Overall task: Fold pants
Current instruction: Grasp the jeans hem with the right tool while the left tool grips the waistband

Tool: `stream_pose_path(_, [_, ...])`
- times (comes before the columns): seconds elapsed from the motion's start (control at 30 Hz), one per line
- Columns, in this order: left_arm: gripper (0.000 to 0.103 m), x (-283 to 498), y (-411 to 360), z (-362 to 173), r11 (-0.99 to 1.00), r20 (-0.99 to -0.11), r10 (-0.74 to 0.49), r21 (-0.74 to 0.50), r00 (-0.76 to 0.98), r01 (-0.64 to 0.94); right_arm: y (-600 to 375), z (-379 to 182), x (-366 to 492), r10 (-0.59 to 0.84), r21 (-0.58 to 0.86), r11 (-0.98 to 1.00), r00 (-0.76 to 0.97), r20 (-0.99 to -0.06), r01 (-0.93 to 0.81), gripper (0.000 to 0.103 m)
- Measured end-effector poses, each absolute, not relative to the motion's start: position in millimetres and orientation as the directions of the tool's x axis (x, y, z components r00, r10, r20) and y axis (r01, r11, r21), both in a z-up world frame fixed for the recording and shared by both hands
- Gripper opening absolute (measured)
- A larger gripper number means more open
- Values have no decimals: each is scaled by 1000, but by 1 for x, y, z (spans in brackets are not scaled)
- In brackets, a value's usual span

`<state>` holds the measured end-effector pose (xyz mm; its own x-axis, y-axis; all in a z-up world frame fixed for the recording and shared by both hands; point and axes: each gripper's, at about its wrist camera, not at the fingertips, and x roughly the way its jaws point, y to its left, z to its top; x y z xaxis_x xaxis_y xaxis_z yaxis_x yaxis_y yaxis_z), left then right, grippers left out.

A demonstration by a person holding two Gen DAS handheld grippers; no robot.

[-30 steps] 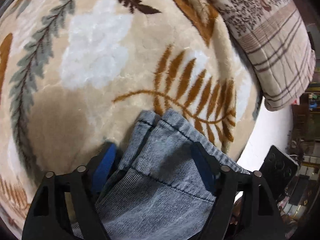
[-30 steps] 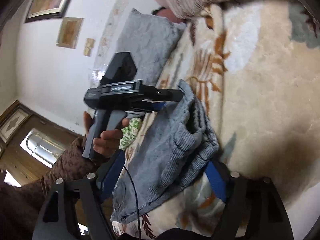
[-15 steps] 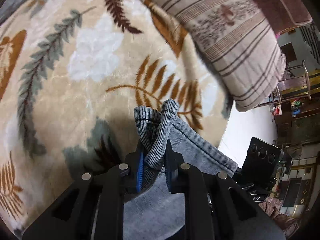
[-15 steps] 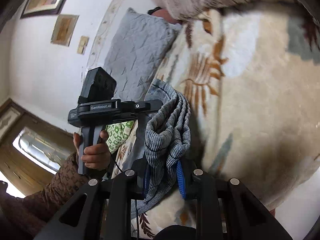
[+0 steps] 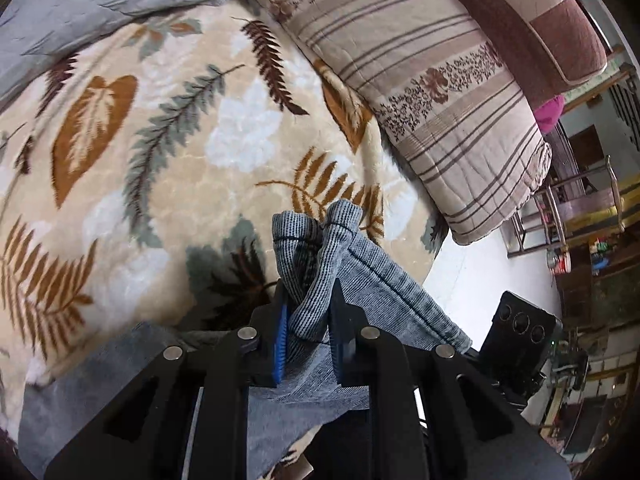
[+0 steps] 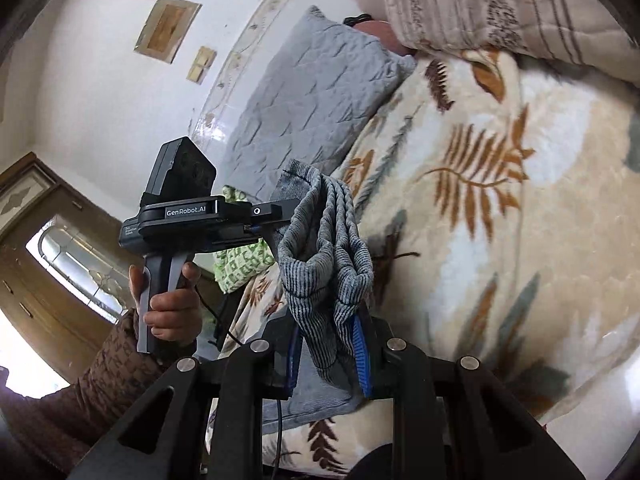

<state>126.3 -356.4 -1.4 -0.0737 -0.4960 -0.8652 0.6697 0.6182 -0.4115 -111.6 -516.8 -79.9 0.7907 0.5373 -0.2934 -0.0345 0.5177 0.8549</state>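
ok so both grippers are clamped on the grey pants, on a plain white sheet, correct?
Not the sheet. The left wrist view shows the bedcover is beige plush with a leaf print, not plain white. The rest holds: the left gripper and the right gripper are each clamped on bunched grey pants.

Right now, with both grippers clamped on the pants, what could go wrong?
1. The left gripper and right gripper each pinch only a bunched hem of the pants, so layers could slip out.
2. The rest still drags on the plush blanket and may crease.
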Motion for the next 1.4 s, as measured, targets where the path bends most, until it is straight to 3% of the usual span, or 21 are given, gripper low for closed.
stream_pose_path(0.47, [15,122,-276,13,710,-856,-517,-429,0,559,-454,-44,-103,642,823,544,714,-280,-166,26])
stream_pose_path(0.8, [17,132,-202,-25,772,-863,-505,-448,7,452,-366,-60,-73,750,793,567,536,-387,-221,26])
stream_pose_path(1.1, [25,141,-144,-64,834,-884,-467,-430,26,346,-304,-88,-46,787,758,600,355,-504,-256,28])
stream_pose_path(1.23, [28,140,-117,-75,852,-880,-475,-454,20,259,-295,-96,-39,784,753,613,302,-542,-240,37])
stream_pose_path(1.37, [42,133,-83,-73,849,-851,-521,-511,58,133,-293,-87,-46,800,759,597,273,-535,-261,62])
stream_pose_path(1.4, [42,130,-75,-73,843,-842,-536,-528,68,105,-294,-84,-46,801,758,595,278,-530,-267,63])
